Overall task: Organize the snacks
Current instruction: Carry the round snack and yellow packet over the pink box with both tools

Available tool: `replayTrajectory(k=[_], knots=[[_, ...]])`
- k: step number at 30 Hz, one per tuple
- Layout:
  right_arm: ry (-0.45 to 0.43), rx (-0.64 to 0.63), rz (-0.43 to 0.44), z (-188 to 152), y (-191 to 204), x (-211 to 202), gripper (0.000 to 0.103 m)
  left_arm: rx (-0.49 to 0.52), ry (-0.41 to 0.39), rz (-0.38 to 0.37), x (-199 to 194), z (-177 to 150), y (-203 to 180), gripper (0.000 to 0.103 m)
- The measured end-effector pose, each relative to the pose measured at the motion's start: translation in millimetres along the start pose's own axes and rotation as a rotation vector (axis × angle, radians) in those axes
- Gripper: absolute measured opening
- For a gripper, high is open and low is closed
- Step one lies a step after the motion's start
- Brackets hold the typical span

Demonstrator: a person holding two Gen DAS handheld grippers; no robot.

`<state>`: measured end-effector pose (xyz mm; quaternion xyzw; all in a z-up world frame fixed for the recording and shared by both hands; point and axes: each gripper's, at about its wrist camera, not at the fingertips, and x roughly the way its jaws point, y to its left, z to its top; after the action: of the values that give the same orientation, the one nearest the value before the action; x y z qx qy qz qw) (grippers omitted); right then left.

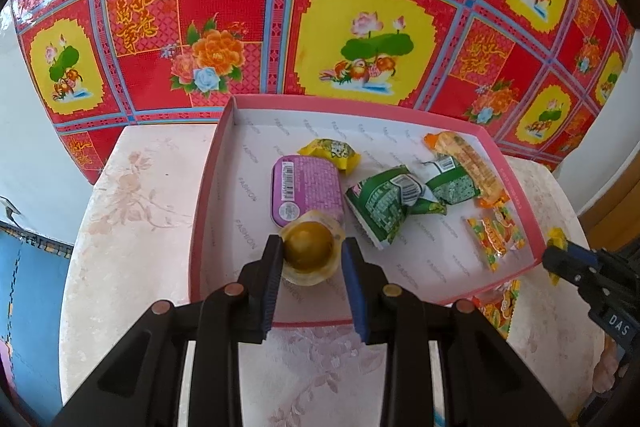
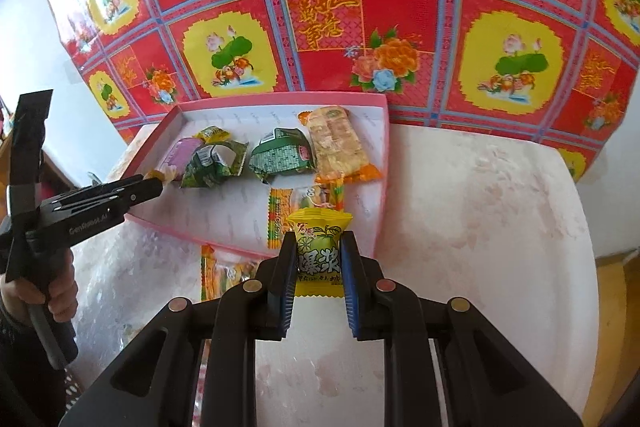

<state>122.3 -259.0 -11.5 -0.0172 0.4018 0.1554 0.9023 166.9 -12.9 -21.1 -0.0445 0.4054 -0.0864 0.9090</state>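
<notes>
A pink-rimmed box point(image 1: 208, 187) with a white floor stands on the table and holds several snacks: a purple tin point(image 1: 308, 187), two green packets point(image 1: 384, 207), a long orange wafer pack point(image 1: 468, 163), a small yellow candy point(image 1: 332, 153). My left gripper point(image 1: 310, 251) is shut on a clear jelly cup point(image 1: 310, 247) over the box's near part, beside the tin. It also shows in the right wrist view point(image 2: 156, 183). My right gripper point(image 2: 318, 259) is shut on a yellow-green candy packet point(image 2: 320, 251), held above the box's near right corner point(image 2: 376, 243).
A striped orange-green candy pack point(image 2: 224, 275) lies on the pale floral table point(image 2: 480, 227) just outside the box's front rim; a like one point(image 1: 496, 235) lies inside. A red patterned cloth point(image 1: 360, 7) hangs behind. The table's right half is bare.
</notes>
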Motion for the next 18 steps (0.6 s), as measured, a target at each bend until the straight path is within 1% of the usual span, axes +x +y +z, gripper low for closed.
replayTrajectory(k=[6,7,12,18], knots=[[0.003,0.008,-0.006,13.5,-3.4,7.8,0.022,-0.023,0.007,0.012,8.2,0.9,5.9,0.031],[0.001,0.008,-0.008,16.0,-3.7,9.2,0.022,-0.026,0.009,0.015,11.0,1.1,6.7,0.027],[-0.001,0.008,0.01,27.1,-0.9,17.5,0.022,-0.04,0.01,0.012,13.9,2.3,10.6,0.027],[0.012,-0.02,0.024,35.4,11.3,33.2,0.022,-0.051,0.005,0.013,17.7,4.4,14.0,0.027]])
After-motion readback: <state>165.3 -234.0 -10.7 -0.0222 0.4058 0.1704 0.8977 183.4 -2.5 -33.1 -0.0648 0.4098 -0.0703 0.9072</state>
